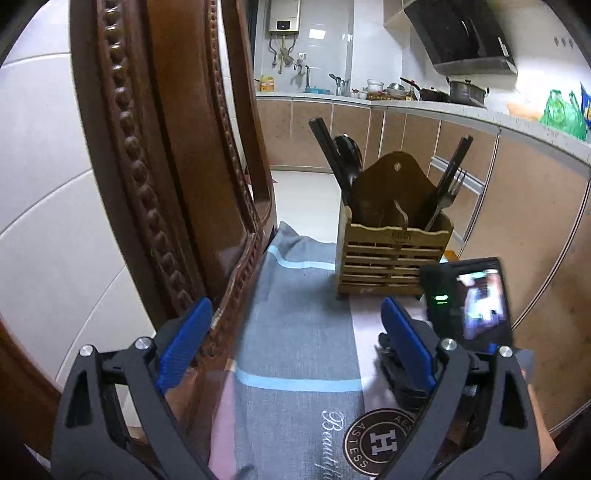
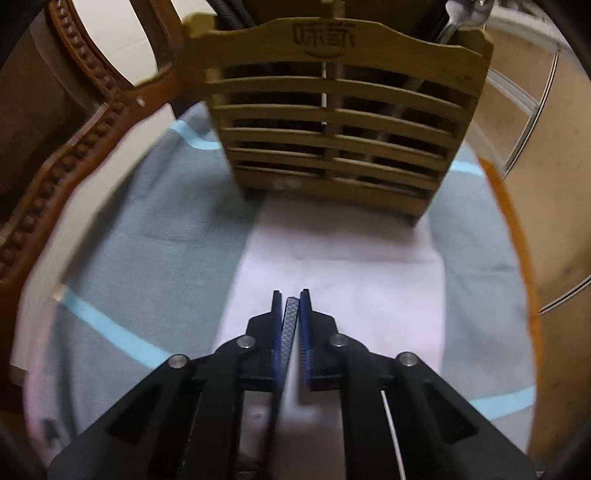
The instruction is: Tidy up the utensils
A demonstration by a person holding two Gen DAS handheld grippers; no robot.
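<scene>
Facing the slatted bamboo utensil caddy [image 2: 343,110] straight ahead, the right gripper [image 2: 291,306] sits nearer, pads pressed together, empty; left gripper [image 1: 295,332] spread wide.

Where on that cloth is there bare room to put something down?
The cloth lies bare between the shut right claw and the wooden utensil holder. The grey strip beside the carved chair is also free. The holder itself is crowded with utensils.

carved wooden chair [image 1: 177,166], grey striped cloth [image 1: 295,332], kitchen counter [image 1: 443,109], range hood [image 1: 461,33]
</scene>
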